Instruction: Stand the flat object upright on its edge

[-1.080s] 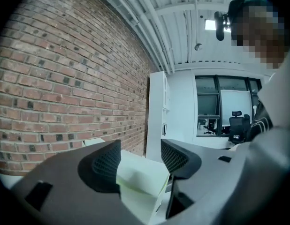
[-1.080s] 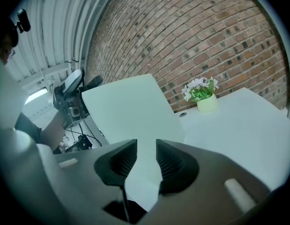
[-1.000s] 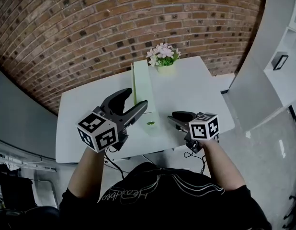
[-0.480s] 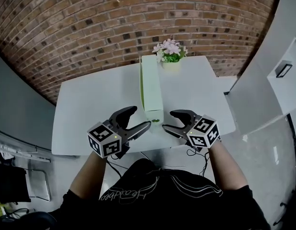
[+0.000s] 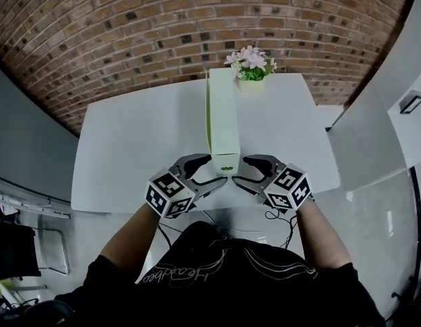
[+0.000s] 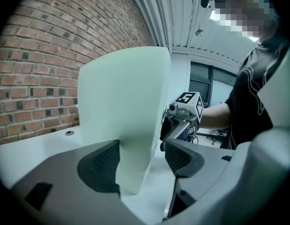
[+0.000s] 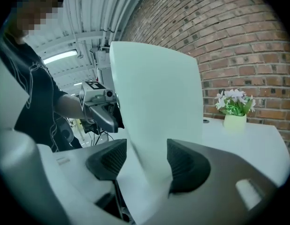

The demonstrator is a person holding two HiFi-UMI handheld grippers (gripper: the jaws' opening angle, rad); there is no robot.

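Note:
The flat object is a pale green box (image 5: 222, 125) that stands upright on its long edge on the white table (image 5: 129, 148), running from the flowers toward me. My left gripper (image 5: 216, 170) is at the left of its near end and my right gripper (image 5: 241, 171) at the right, both open. In the left gripper view the box (image 6: 124, 111) fills the gap ahead of the left gripper (image 6: 142, 158), with space at the right pad. In the right gripper view the box (image 7: 156, 102) stands between the spread jaws of the right gripper (image 7: 146, 161), unpressed.
A small pot of pink flowers (image 5: 251, 63) sits at the table's far edge, just behind the box, and shows as flowers (image 7: 235, 109) in the right gripper view. A brick wall rises behind the table. The table's near edge lies under both grippers.
The box was tilted with its broad face showing and the left gripper against it; now it stands on edge. Both grippers have come back to its near end with jaws spread wide.

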